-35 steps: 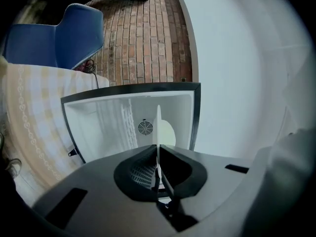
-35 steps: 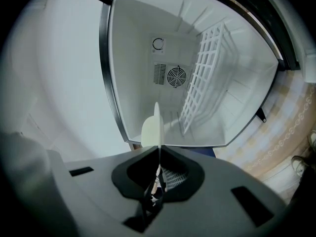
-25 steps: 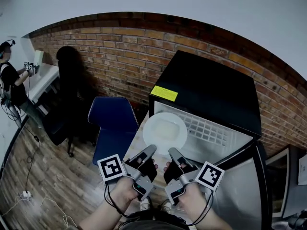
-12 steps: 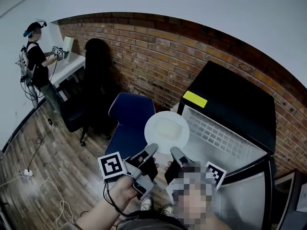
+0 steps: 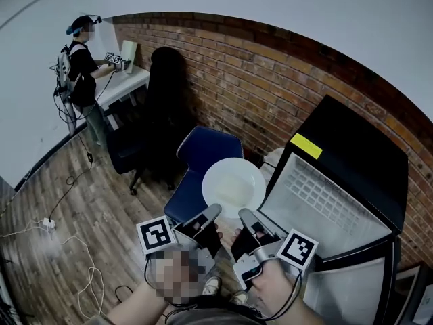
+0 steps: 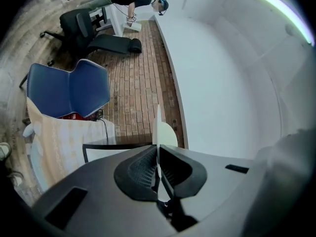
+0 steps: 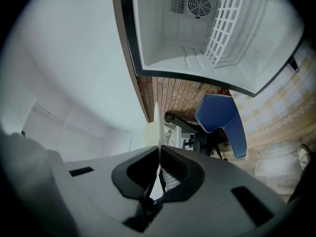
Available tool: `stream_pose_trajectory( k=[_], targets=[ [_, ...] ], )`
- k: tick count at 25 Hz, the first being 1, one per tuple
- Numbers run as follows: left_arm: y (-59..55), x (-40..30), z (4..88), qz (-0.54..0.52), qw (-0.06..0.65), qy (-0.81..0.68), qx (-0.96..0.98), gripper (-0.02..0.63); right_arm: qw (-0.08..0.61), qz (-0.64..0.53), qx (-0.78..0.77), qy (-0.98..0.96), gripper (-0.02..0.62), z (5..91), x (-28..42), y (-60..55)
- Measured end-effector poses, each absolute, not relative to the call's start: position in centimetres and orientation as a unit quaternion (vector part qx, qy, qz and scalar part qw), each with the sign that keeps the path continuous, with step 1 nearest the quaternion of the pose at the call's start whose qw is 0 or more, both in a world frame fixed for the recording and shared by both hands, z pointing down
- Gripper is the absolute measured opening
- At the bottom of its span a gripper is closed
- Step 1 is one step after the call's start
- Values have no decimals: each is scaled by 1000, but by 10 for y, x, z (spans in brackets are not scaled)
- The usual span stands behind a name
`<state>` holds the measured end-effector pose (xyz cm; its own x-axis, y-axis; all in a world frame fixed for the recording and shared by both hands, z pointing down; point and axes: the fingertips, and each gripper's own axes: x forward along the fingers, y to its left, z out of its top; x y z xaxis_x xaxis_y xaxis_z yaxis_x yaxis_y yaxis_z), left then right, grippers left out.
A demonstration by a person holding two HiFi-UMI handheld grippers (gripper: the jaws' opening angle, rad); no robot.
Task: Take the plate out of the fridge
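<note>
A white round plate (image 5: 234, 185) is held level in the air, outside the fridge and just left of its opening. My left gripper (image 5: 209, 217) is shut on the plate's near rim, and my right gripper (image 5: 246, 219) is shut on that rim beside it. In the left gripper view the plate (image 6: 158, 125) shows edge-on as a thin white line between the pads of the left gripper (image 6: 157, 168). The right gripper view shows the same thin edge of the plate (image 7: 156, 125) pinched in the right gripper (image 7: 159, 171). The black fridge (image 5: 355, 151) stands open at the right, and its white inside (image 7: 195, 38) has a wire shelf.
The fridge door (image 5: 348, 286) hangs open at the lower right. A blue chair (image 5: 206, 158) stands right under and behind the plate, with a black office chair (image 5: 159, 103) further left. A person (image 5: 80, 66) works at a white desk by the brick wall. Cables lie on the wooden floor.
Both grippers have swung left with the plate, away from the fridge opening. The plate was in front of the wire shelf and now hangs over the blue chair.
</note>
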<state>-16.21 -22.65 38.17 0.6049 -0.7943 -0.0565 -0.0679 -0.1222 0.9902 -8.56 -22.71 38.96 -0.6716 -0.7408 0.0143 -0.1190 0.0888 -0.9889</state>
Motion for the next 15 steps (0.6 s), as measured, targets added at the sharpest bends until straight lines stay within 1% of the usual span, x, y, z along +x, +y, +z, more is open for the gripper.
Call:
stream_pose_trajectory(
  k=[15],
  targets=[
    [-197,-207,425,-334,588,-369,638,28,203,-644,-275,685,32,434,-130,-206]
  ],
)
